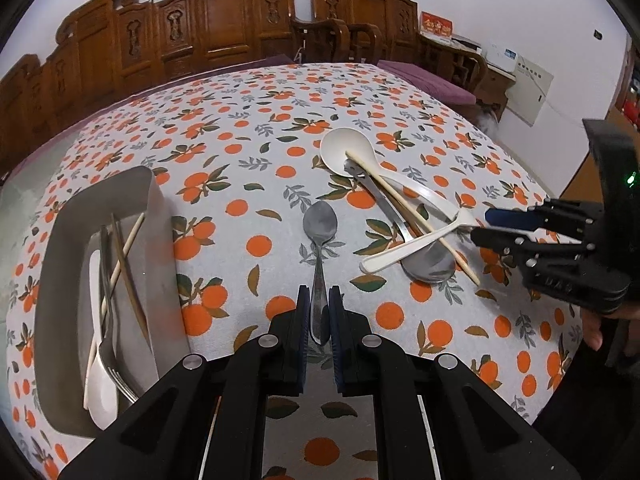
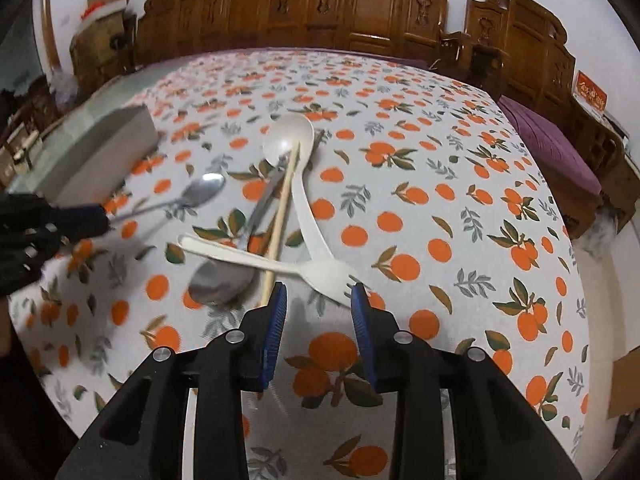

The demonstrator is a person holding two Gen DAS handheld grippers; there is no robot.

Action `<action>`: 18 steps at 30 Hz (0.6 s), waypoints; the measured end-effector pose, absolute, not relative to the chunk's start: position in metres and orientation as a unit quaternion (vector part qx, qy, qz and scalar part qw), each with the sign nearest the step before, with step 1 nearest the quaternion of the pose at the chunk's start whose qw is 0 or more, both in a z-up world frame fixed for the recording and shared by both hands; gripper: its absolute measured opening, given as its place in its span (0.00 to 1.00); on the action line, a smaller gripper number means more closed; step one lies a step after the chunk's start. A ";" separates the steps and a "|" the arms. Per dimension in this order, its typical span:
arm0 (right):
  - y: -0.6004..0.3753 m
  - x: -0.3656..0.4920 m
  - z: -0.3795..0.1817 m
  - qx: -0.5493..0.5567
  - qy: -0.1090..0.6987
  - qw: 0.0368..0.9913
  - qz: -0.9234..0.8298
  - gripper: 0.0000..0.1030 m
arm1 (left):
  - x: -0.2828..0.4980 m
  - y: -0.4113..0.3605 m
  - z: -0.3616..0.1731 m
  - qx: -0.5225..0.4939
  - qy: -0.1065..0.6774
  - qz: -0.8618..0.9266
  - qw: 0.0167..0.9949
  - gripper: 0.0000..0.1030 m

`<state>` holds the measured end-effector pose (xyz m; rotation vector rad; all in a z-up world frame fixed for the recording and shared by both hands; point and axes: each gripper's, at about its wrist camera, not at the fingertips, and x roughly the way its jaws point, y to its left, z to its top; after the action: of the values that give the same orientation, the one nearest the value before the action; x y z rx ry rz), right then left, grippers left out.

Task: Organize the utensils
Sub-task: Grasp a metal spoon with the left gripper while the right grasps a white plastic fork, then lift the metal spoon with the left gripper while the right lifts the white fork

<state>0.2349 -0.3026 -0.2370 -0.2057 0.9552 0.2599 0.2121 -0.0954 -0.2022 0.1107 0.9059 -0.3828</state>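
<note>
My left gripper (image 1: 319, 312) is shut on the handle of a small metal spoon (image 1: 320, 224), bowl pointing away; the spoon also shows in the right wrist view (image 2: 202, 192), held above the cloth. A grey tray (image 1: 60, 248) on the left holds a white spoon, a fork and chopsticks. A pile lies to the right: a white ladle (image 1: 348, 150), a white plastic fork (image 2: 320, 272), a large metal spoon (image 2: 222, 282) and a chopstick (image 2: 282, 216). My right gripper (image 2: 318, 300) is open, its fingers on either side of the white fork's tines.
The table wears a cloth (image 1: 260, 128) printed with oranges. Carved wooden chairs (image 1: 224, 20) stand behind the far edge, with purple cushions (image 2: 552, 148) at the right. The grey tray also shows at the left of the right wrist view (image 2: 104, 148).
</note>
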 end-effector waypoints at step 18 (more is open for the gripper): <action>-0.308 0.242 -0.226 -0.091 0.438 0.886 0.121 0.00 | 0.210 -0.082 -0.179 0.031 0.407 -0.183 0.894 0.08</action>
<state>0.2415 -0.3082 -0.2263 -0.1890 0.9101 0.2513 0.2096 -0.0825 -0.1790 0.0637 0.8442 -0.3802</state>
